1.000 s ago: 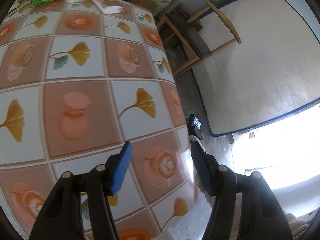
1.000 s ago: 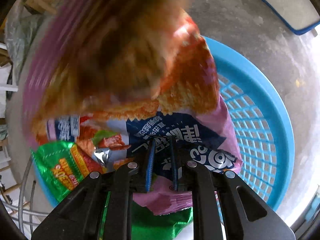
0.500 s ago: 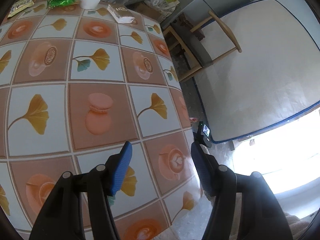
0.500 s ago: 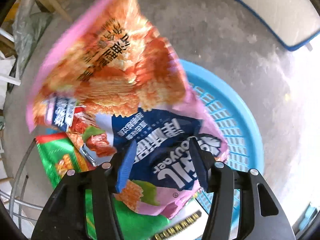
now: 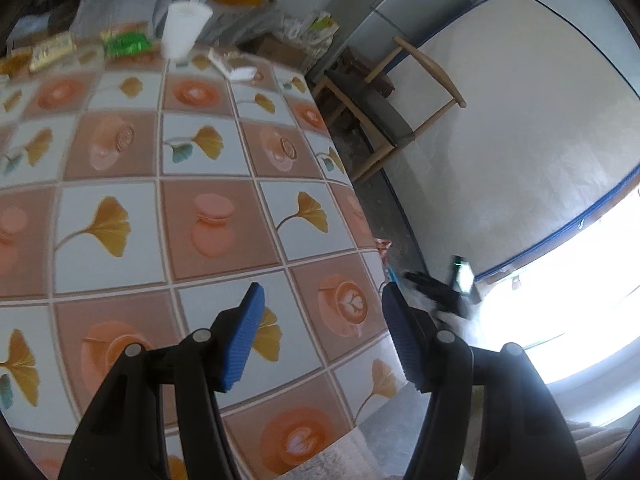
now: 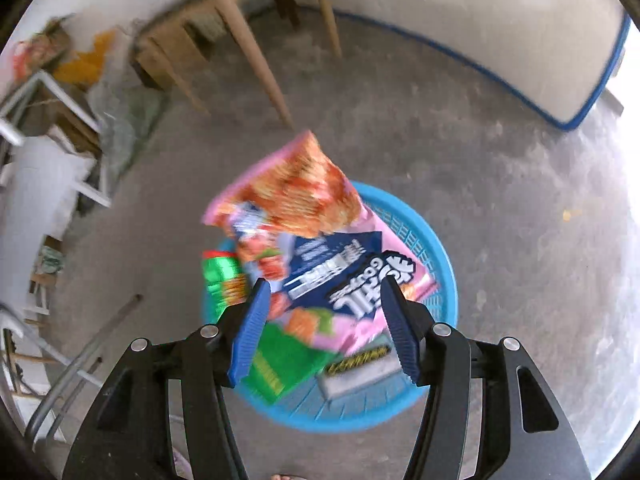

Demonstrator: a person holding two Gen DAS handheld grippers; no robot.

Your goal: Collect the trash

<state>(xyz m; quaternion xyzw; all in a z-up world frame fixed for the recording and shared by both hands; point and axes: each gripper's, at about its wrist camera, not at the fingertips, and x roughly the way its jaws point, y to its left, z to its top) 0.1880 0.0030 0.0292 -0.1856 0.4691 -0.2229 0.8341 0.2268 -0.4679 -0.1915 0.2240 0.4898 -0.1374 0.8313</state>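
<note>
In the right wrist view my right gripper [image 6: 322,312] is open and empty above a blue plastic basket [image 6: 424,232] on the floor. A pink and orange chip bag [image 6: 304,208] lies loose in the basket on top of a green snack bag [image 6: 280,360] and a grey wrapper [image 6: 360,368]. In the left wrist view my left gripper [image 5: 320,312] is open and empty over the near edge of the patterned table [image 5: 120,160]. At the table's far end are a white paper cup [image 5: 184,30], a green wrapper [image 5: 126,44], a yellow wrapper [image 5: 52,53] and a white wrapper [image 5: 234,68].
A wooden chair [image 5: 384,116] stands beyond the table's right edge, with a white mattress [image 5: 520,140] leaning behind it. In the right wrist view, wooden chair legs [image 6: 256,48] stand behind the basket and metal frames and clutter [image 6: 48,152] lie at the left.
My right gripper opened and let go of the chip bag, then rose away from the basket. My left gripper tilted, bringing more of the table's far end into view.
</note>
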